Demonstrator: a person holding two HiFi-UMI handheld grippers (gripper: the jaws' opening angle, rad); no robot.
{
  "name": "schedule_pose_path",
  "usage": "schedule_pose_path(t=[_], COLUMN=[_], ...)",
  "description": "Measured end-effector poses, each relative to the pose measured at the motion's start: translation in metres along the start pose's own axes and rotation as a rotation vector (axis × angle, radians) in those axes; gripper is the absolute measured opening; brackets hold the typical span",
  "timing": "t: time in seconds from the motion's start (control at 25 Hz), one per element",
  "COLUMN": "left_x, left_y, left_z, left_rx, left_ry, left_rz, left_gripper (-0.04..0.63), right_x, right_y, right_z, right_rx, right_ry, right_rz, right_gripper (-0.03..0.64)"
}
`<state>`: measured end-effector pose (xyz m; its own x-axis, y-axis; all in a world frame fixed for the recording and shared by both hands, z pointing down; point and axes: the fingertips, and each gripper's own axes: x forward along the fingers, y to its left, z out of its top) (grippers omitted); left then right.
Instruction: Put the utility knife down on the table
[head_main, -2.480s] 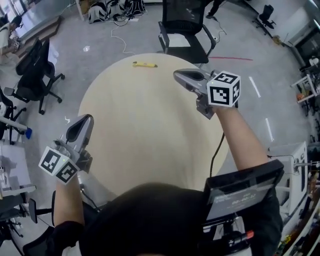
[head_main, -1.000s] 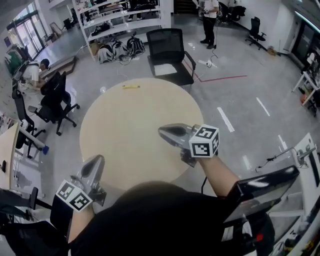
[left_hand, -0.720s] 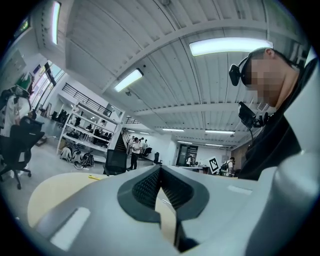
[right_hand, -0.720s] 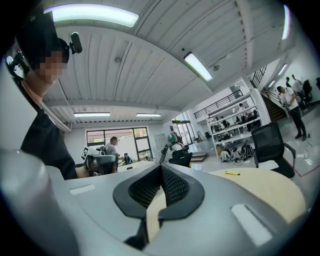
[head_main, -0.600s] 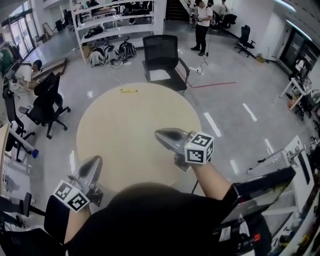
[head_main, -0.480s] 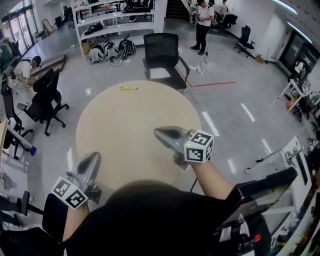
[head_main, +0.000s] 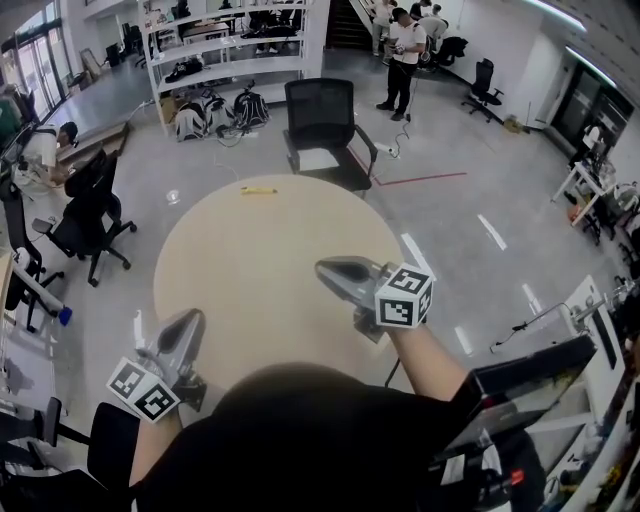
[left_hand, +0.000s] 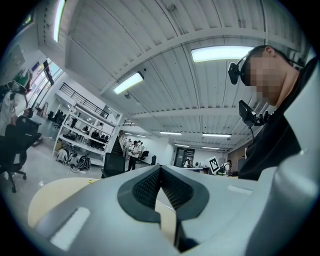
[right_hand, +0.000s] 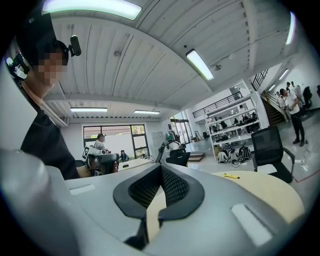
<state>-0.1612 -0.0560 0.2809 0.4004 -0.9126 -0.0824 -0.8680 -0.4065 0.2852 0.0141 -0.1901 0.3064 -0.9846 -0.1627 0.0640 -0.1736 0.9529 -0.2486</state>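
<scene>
While the knife (head_main: 257, 190) lies at the far edge of the worktop (head_main: 250, 270), before a chair (head_main: 322, 120), both grippers hang near the person, well apart from it. The left gripper (head_main: 193, 317), off the near-left rim, has its fingers pressed together on nothing. The right gripper (head_main: 322, 268), over the worktop, is likewise shut and empty.
</scene>
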Motion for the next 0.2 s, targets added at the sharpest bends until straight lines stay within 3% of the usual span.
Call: schedule_pose_path(t=[0.2], left_x=[0.004], left_y=[0.001], left_z=[-0.0012], left_rx=[-0.014], left_ry=[-0.006], left_rz=[0.001], left_gripper=[-0.002], right_x=[-0.0005], right_y=[-0.0029], right_z=[0.005], right_rx=[-0.008], right_ry=[0.007], right_rz=[0.006], right_gripper=[0.012])
